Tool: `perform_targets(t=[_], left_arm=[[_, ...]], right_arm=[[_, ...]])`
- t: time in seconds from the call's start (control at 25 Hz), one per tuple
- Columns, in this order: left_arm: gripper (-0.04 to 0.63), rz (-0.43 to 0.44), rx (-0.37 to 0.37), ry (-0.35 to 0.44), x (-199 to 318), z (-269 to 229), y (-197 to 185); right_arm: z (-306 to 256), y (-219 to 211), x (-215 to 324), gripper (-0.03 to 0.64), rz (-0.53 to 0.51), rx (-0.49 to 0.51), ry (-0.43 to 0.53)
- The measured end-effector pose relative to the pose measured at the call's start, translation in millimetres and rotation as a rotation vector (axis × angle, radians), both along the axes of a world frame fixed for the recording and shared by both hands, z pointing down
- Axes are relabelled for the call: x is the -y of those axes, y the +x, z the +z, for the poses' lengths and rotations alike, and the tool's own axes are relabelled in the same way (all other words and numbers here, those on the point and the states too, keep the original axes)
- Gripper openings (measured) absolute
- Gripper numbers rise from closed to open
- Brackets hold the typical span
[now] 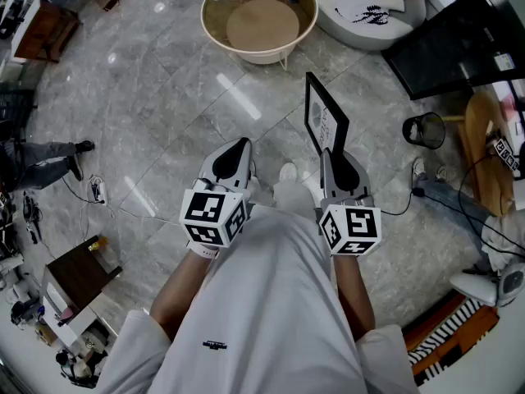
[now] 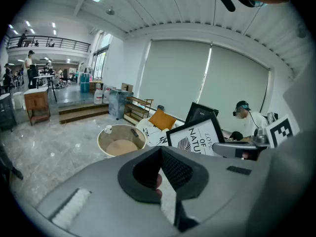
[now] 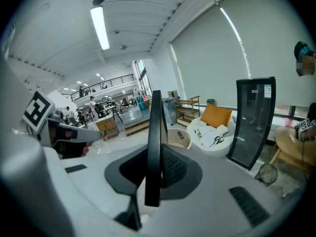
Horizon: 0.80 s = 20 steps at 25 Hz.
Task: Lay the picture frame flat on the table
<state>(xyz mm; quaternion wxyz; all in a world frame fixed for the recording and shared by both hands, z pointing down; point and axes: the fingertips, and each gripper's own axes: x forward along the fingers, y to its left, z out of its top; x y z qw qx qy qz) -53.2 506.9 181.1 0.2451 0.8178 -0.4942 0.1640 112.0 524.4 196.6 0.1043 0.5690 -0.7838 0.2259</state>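
A black picture frame [image 1: 325, 120] with a white print stands upright in the air, its lower edge clamped in my right gripper [image 1: 331, 158]. In the right gripper view the picture frame [image 3: 155, 127] shows edge on, and the pads of my right gripper [image 3: 157, 158] press on both its sides. The left gripper view shows the picture frame [image 2: 196, 135] from the front, lettering readable. My left gripper [image 1: 240, 145] hangs beside it at the same height, fingertips together, holding nothing. A round beige table [image 1: 305, 25] with a raised rim stands ahead on the marble floor.
Beyond the table lies a white beanbag [image 1: 361, 6] with an orange cushion. A black panel [image 1: 459, 48], a wire bin [image 1: 423, 130] and a wooden side table [image 1: 482, 150] stand at the right. Cables and a dark wooden box [image 1: 78, 273] lie at the left, near a person's legs [image 1: 45, 169].
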Motion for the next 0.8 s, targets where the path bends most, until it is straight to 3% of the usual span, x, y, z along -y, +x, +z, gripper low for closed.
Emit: perform_targets(t=[0.56,0.8], left_arm=[[-0.008,-0.007,-0.019,-0.001,4.4,-2.5,-48.6],[-0.008,0.000,-0.033,-0.006,9.9,-2.5,-87.9]], right_arm=[[-12.3,-30.8,2.3,0.048,0.020,-0.038,0.003],[-11.5,-62.5,9.3,0.046,0.041,-0.050,-0.018]])
